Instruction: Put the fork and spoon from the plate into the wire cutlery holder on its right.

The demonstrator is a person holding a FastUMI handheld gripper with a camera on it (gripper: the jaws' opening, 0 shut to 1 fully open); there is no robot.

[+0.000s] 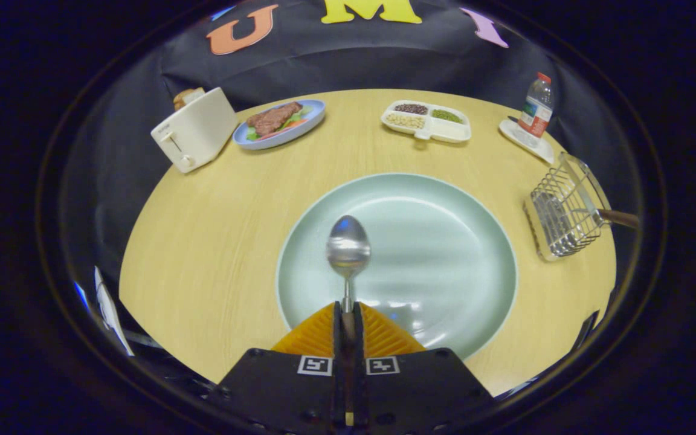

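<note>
A round, pale wood-grain desk stands against a booth wall of black cloth. A large pale green plate lies on the desk just ahead of the gripper. To the plate's right stands the wire holder, tilted in this view, with a brown handle sticking out of its right side; what that handle belongs to cannot be told. Along the far edge of the desk, from left to right, are a cream toaster with bread in its slot, a blue plate carrying a piece of meat and some greens, a white divided tray with dark, green and pale beans in separate compartments, and a bottle with a red cap standing upright on a small white tray. The bottle bears a label, too small to read. Two square black-and-white markers sit on the gripper body just behind the fingers. The gripper points straight over the near rim of the plate, level with the desk, and its jaws are pressed together on the handle of the spoon. The spoon runs forward from between the fingers, its bowl facing up over the middle of the plate; whether it touches the plate cannot be told.
</note>
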